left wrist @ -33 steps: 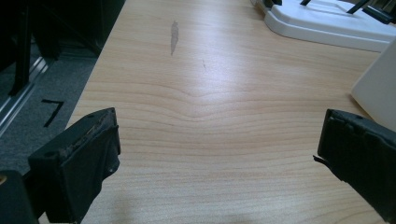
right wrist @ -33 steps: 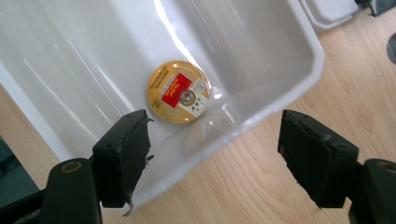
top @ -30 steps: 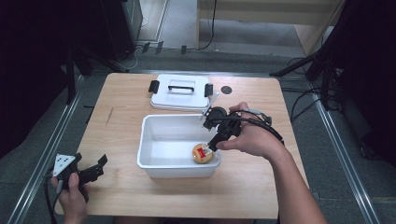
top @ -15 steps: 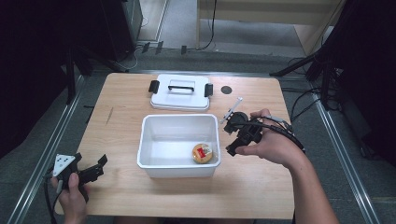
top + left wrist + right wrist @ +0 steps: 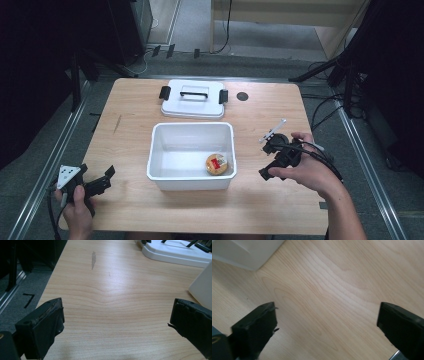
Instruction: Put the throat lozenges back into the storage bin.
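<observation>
A white bin (image 5: pixel 160 150) stands mid-table with a small round tan item with a red label (image 5: pixel 216 164) lying in its right front corner. Behind it lies the white lid (image 5: pixel 193 98) with a black handle and side clips. My right gripper (image 5: pixel 265 160) sits low over the bare wood just right of the bin. Its jaws have just been opening and now stand wide apart with nothing between them (image 5: pixel 325 307). The bin's corner (image 5: pixel 247 252) shows at the upper left of that view. My left gripper (image 5: pixel 106 181) rests at the front left corner, open and empty (image 5: pixel 117 307).
A small dark round mark (image 5: pixel 242 96) sits on the table right of the lid. A grey smear (image 5: pixel 93 258) marks the wood ahead of the left gripper, with the bin wall (image 5: pixel 203 282) to its right. Cables trail off the table's right side.
The right gripper moved from over the bin's right front corner out to the right and lower, and its jaws went from nearly shut to wide. The round item stays in the bin. The left gripper kept still.
</observation>
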Action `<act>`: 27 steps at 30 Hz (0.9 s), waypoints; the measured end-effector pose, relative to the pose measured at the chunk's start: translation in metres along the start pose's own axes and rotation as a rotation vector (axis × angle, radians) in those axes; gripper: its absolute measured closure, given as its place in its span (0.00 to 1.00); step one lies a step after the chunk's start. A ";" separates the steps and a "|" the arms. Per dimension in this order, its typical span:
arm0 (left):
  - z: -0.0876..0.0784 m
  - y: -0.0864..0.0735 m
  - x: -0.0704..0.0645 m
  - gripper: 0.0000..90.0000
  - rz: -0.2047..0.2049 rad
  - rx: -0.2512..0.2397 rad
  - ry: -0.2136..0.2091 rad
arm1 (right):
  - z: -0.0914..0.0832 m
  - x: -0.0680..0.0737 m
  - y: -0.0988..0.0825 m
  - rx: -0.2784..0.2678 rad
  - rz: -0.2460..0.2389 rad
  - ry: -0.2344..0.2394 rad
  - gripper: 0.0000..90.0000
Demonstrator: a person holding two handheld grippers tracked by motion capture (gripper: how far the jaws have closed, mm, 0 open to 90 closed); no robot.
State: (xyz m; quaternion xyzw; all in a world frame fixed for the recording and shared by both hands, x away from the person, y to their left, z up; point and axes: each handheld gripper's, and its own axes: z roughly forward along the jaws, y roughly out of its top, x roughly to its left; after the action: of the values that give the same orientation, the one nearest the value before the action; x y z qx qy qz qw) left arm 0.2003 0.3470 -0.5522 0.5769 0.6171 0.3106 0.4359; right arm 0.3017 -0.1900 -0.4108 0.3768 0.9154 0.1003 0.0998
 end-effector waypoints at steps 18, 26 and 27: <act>-0.001 0.000 0.000 0.00 -0.001 0.002 0.001 | 0.049 -0.019 -0.080 -0.216 0.215 -0.089 0.00; -0.001 0.000 -0.001 0.00 0.009 0.002 0.006 | 0.068 -0.026 -0.123 -0.376 0.333 -0.103 0.00; -0.001 0.000 -0.001 0.00 0.010 0.001 0.007 | 0.071 -0.027 -0.128 -0.393 0.348 -0.109 0.00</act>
State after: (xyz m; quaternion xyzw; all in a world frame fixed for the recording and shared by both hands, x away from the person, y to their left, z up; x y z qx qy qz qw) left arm 0.1995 0.3455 -0.5520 0.5789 0.6160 0.3145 0.4319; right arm 0.2529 -0.2902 -0.5091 0.5069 0.7930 0.2715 0.2013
